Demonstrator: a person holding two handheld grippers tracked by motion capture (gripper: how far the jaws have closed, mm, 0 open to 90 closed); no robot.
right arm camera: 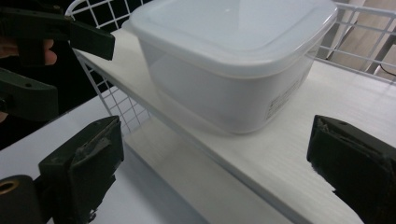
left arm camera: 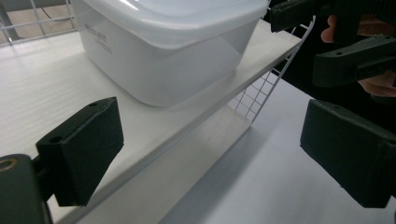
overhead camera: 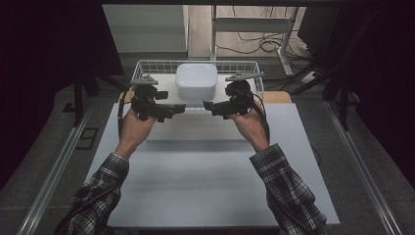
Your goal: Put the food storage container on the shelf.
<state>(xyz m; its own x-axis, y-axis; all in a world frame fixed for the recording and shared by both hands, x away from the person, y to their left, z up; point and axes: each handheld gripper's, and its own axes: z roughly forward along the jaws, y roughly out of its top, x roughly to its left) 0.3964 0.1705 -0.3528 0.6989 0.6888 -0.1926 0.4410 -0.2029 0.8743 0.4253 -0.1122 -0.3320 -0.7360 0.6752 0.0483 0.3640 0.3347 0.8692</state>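
From above, the left gripper (overhead camera: 180, 108) and right gripper (overhead camera: 208, 105) are hovering before the lidded white container (overhead camera: 196, 81) in the wire basket (overhead camera: 147, 65) — in each gripper view, jaws are gaping wide, grasping nothing, seemingly flanking it.

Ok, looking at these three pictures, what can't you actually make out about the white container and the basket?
- What is inside the white container: its lid is on and the walls are cloudy in every view.
- The label print: too small in the right gripper view, blurred in the left gripper view.
- The wire basket front wall: the left gripper and right gripper cover it in the high view.
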